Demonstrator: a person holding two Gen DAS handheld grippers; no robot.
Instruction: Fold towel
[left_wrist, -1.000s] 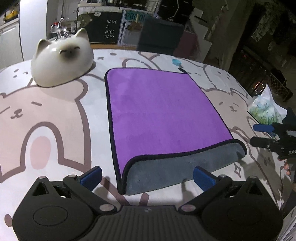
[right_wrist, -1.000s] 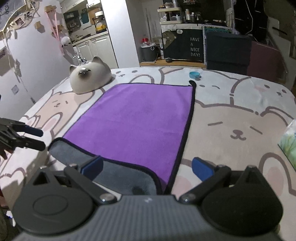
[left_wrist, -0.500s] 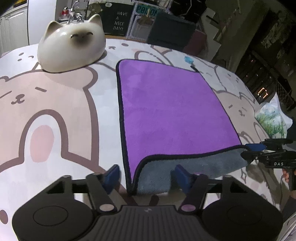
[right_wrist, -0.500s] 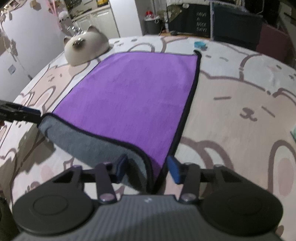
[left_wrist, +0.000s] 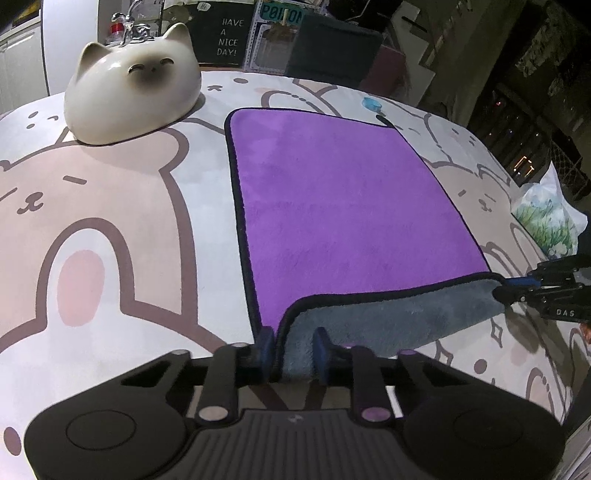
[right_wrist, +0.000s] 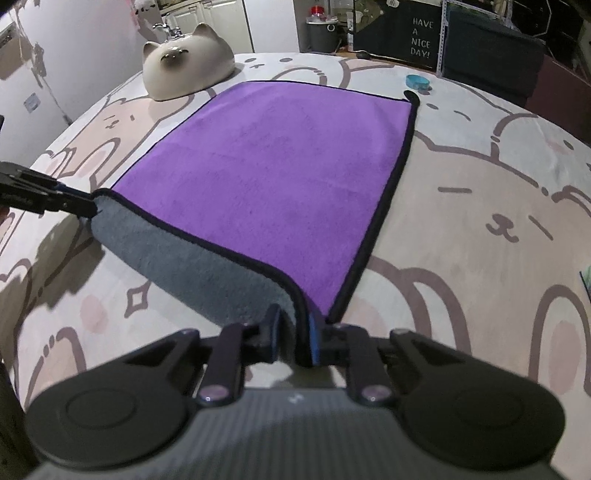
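Observation:
A purple towel (left_wrist: 343, 199) with a grey underside and black edging lies flat on the bear-print tablecloth; it also shows in the right wrist view (right_wrist: 277, 177). Its near edge is turned up, showing the grey side. My left gripper (left_wrist: 293, 349) is shut on the towel's near left corner. My right gripper (right_wrist: 293, 338) is shut on the near right corner. Each gripper shows in the other's view, the right gripper (left_wrist: 517, 288) at the right and the left gripper (right_wrist: 74, 201) at the left.
A white ceramic cat-shaped bowl (left_wrist: 133, 85) sits upside down at the far left of the towel. A small blue cap (left_wrist: 372, 104) lies beyond the far right corner. A printed plastic bag (left_wrist: 546, 221) lies at the right table edge.
Both grippers moved in to the towel's near corners and closed on them. The near edge has lifted a little off the table.

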